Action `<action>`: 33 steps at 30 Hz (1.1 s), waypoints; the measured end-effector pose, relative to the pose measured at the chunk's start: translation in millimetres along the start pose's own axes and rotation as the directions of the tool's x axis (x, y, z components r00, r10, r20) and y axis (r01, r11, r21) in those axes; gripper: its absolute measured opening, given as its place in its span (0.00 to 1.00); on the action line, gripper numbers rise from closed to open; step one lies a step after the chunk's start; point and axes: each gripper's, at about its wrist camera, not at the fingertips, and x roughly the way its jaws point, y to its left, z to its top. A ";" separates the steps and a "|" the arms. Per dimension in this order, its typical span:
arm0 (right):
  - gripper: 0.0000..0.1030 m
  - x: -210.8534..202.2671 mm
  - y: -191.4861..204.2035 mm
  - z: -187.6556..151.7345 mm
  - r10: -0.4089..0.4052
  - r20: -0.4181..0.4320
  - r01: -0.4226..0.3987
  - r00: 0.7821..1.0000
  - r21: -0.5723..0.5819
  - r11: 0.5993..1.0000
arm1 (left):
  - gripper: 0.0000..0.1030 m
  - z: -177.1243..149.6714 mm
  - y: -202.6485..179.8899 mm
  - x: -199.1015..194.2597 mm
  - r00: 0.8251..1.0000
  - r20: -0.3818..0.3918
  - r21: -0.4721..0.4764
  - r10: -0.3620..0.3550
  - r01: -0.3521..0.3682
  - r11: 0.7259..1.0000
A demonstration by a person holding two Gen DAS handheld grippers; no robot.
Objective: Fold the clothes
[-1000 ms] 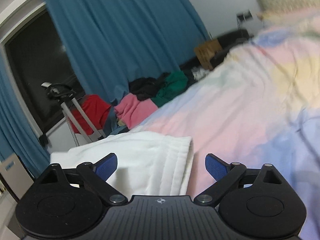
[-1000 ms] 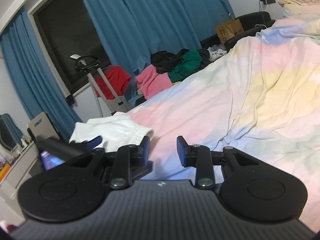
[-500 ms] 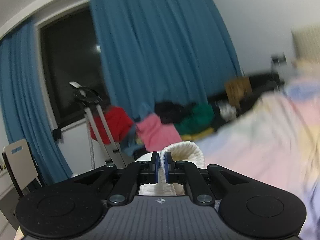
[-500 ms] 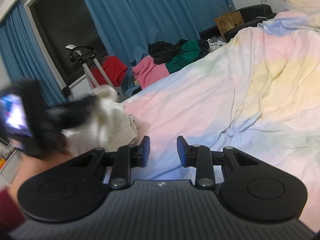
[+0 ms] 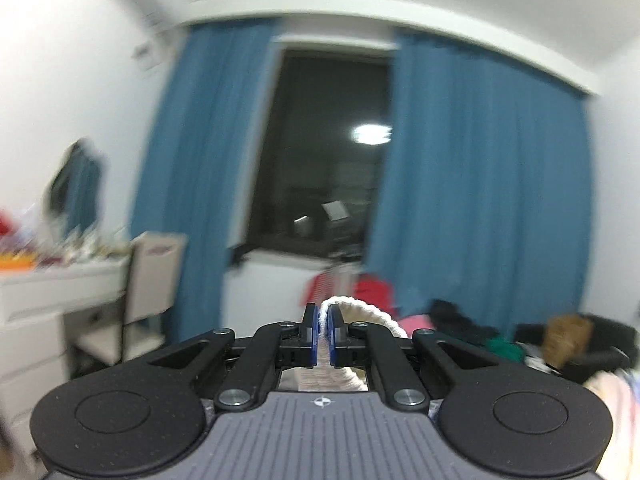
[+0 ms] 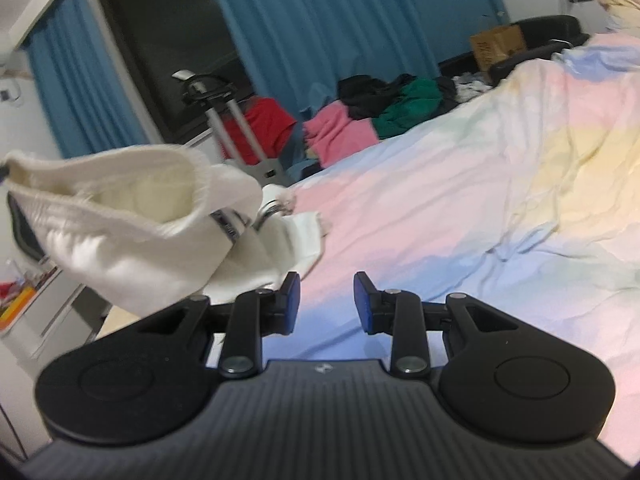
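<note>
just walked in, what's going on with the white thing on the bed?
A person with a handheld gripper in each hand is folding clothes at a bed. The left gripper is shut on an edge of the white garment, which hangs in the air above the bed's edge. The right gripper is open and empty over the pastel bedcover. More clothes lie piled by the blue curtains.

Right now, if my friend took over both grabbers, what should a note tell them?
Left gripper: shut on the white garment, lifted off the bed.
Right gripper: open, holding nothing, over the bed.
Garment: hangs bunched in the air, one end trailing near the bed's edge.
Done: picked up.
Left: spread it flat, fold it. More clothes wait in a pile beyond the bed.
</note>
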 end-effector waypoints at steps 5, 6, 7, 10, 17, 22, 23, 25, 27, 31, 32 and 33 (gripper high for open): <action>0.33 14.1 22.0 -12.5 0.114 -0.067 -0.118 0.991 -0.057 0.991 | 0.05 -46.0 98.0 -3.2 0.983 -0.122 -0.107 0.139 -0.152 0.983; 0.33 18.3 27.3 -16.5 0.144 -0.087 -0.150 0.986 -0.064 0.987 | 0.05 -57.6 115.0 -10.1 0.978 -0.145 -0.123 0.152 -0.170 0.978; 0.33 22.0 33.3 -21.0 0.168 -0.106 -0.176 0.980 -0.075 0.981 | 0.05 -71.2 126.0 -13.1 0.973 -0.172 -0.146 0.155 -0.181 0.973; 0.33 31.4 54.3 -38.2 0.231 -0.172 -0.254 0.958 -0.128 0.959 | 0.05 -103.9 156.2 -34.0 0.961 -0.211 -0.159 0.179 -0.214 0.964; 0.48 30.5 111.3 -85.2 0.293 -0.294 -0.378 0.910 -0.299 0.876 | 0.06 -127.1 187.6 -34.0 0.954 -0.238 -0.173 0.183 -0.227 0.958; 0.54 43.5 166.6 -120.2 0.304 -0.366 -0.443 0.880 -0.397 0.804 | 0.06 -130.2 204.2 -19.4 0.948 -0.255 -0.250 0.189 -0.254 0.934; 0.54 49.1 175.4 -126.5 0.292 -0.373 -0.438 0.881 -0.411 0.799 | 0.06 -131.0 205.0 -16.8 0.946 -0.259 -0.246 0.195 -0.259 0.934; 0.54 63.3 185.7 -136.0 0.239 -0.371 -0.396 0.897 -0.437 0.808 | 0.06 -131.8 207.9 -14.3 0.942 -0.268 -0.243 0.201 -0.268 0.932; 0.54 77.5 196.0 -145.6 0.185 -0.368 -0.352 0.911 -0.462 0.814 | 0.06 -132.7 212.9 -13.9 0.940 -0.276 -0.254 0.200 -0.272 0.928; 0.54 95.9 194.2 -135.2 0.200 -0.331 -0.325 0.922 -0.384 0.864 | 0.06 -131.4 219.6 -13.2 0.936 -0.287 -0.267 0.203 -0.282 0.921; 0.55 98.9 191.8 -130.8 0.213 -0.316 -0.326 0.925 -0.366 0.872 | 0.06 -131.6 220.4 -13.1 0.935 -0.289 -0.269 0.205 -0.285 0.920; 0.53 100.8 190.1 -127.6 0.221 -0.303 -0.325 0.927 -0.353 0.878 | 0.06 -131.9 220.0 -12.9 0.933 -0.292 -0.265 0.210 -0.290 0.920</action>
